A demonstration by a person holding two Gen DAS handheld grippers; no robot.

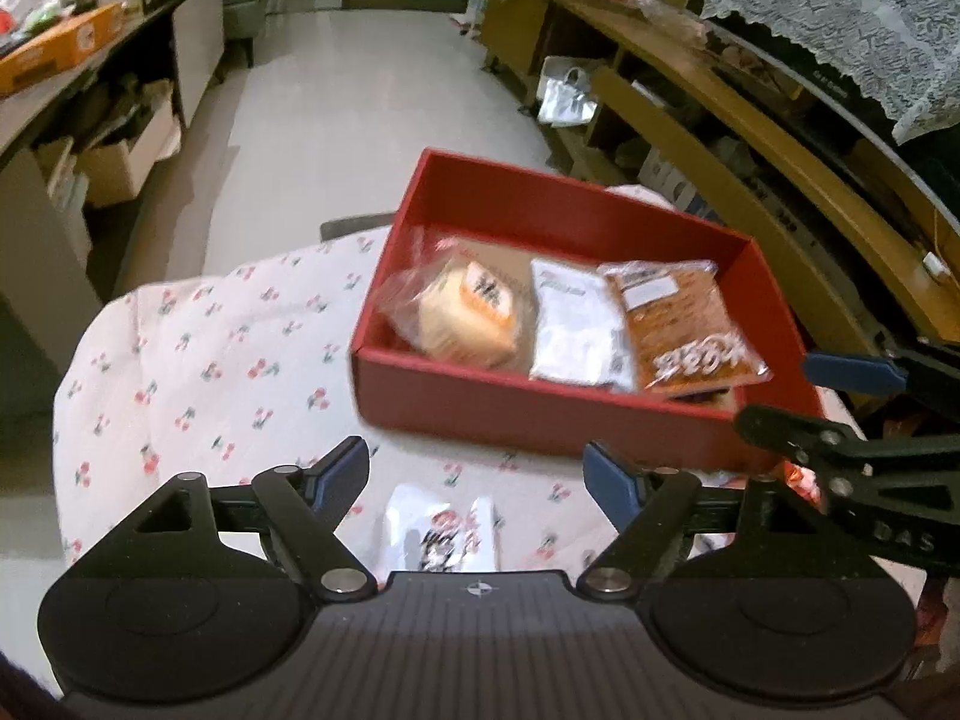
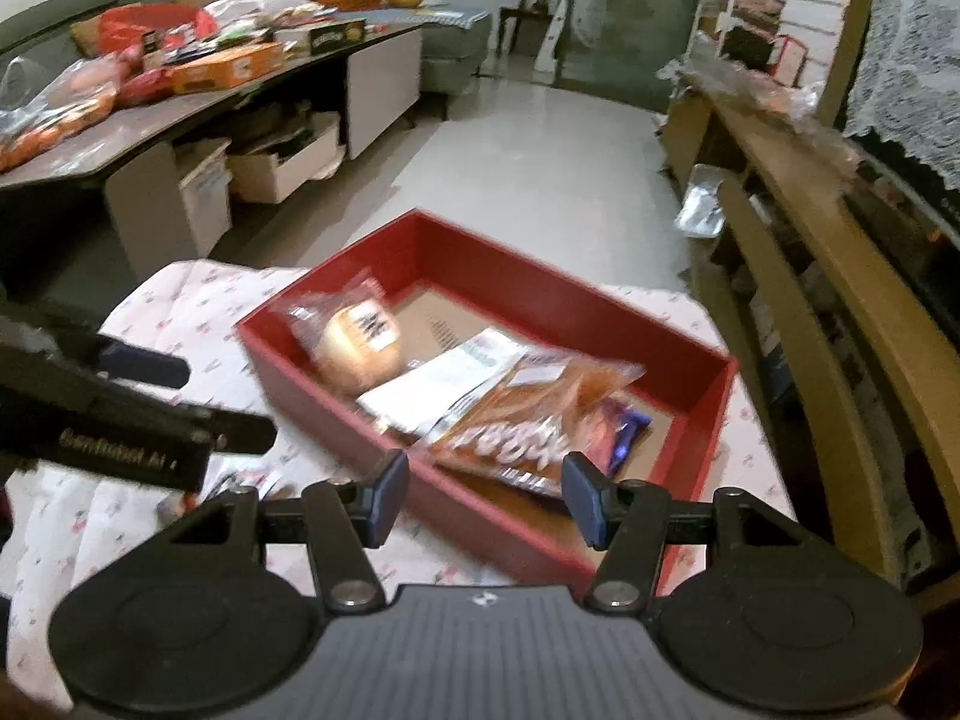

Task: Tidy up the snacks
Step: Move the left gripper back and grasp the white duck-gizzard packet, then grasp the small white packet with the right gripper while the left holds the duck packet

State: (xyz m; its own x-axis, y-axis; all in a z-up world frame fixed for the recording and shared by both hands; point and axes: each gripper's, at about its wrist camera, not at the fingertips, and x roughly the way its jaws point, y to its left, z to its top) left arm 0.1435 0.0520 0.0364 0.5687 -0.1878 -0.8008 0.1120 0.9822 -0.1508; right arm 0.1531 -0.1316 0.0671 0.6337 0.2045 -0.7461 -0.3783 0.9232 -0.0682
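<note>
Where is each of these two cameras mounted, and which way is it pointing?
Left wrist view: sits on the left gripper, looking forward and down at a white packet on the cherry-print cloth; its own open fingers show, the right gripper at its right edge.
Right wrist view: sits on the right gripper, looking down over the red box; its open fingers show, the left gripper at left.
Shared: red box, its snacks, cloth.

A white tablecloth printed with small red cherries (image 1: 198,372) covers the near table. At ten o'clock stands a long grey sideboard (image 2: 252,96), with white cardboard boxes (image 2: 282,168) beneath it. At two o'clock, curved wooden shelving (image 2: 840,264) sits under a white lace cloth (image 1: 840,18).
</note>
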